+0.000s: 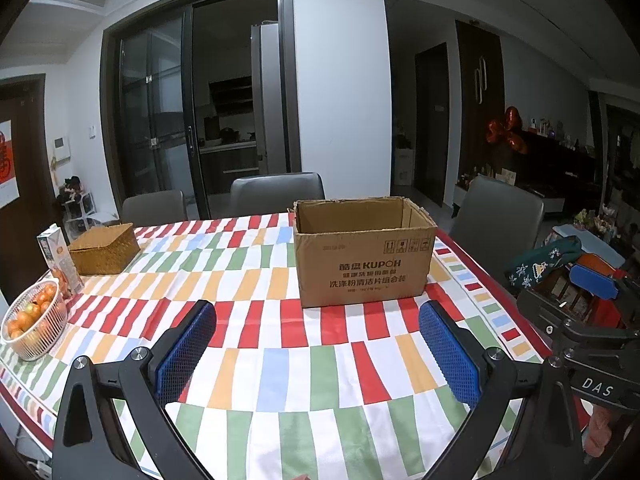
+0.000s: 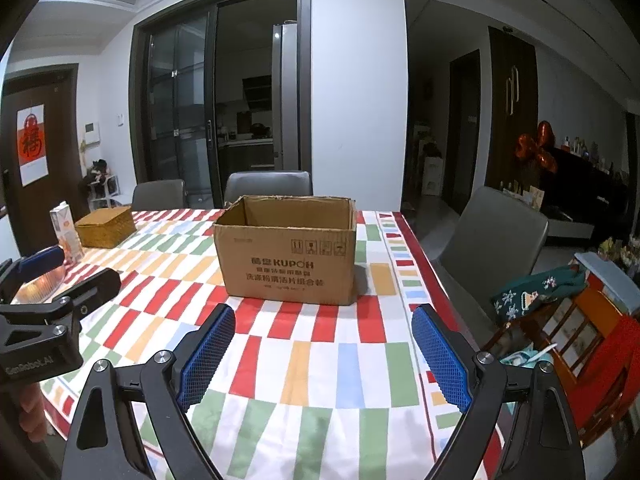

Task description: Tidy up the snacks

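Snacks themselves are nowhere visible; only the open cardboard box sits at twelve o'clock on the table. Left gripper and right gripper both gape empty. Nudging the light box could slide it.

The cardboard box stands on the table ahead of me. The woven basket sits far left, the carton beside it, the fruit bowl nearer. Chairs stand behind.
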{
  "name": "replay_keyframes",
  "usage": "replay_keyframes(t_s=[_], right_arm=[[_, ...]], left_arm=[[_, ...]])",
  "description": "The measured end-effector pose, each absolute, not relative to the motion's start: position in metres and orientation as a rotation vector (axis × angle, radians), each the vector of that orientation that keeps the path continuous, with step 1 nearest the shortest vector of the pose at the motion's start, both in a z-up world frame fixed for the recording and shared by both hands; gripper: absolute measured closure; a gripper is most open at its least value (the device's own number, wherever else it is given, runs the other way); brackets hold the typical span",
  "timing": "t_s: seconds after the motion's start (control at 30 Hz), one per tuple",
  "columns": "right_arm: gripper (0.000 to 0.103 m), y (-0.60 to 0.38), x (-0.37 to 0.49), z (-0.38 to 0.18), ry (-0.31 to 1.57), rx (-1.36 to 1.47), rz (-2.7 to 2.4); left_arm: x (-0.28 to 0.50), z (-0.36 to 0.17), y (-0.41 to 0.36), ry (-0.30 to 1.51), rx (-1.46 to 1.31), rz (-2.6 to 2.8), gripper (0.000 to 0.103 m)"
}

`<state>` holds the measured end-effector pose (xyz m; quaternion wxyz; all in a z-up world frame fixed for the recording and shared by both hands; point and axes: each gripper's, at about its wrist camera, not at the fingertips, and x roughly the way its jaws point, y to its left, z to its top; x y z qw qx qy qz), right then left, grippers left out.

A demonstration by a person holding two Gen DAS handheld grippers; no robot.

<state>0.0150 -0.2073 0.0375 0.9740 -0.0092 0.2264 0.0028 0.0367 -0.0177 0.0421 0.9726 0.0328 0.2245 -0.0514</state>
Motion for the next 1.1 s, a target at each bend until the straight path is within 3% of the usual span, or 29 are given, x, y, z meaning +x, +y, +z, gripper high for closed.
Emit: replay_keyframes(t_s=[1.1], right_arm=[[0.012,-0.212,0.005,0.043,0.459,-0.005,0.011]], left_arm=[[0.022,0.051,-0.019,0.430,0.077,-0.101,0.000]])
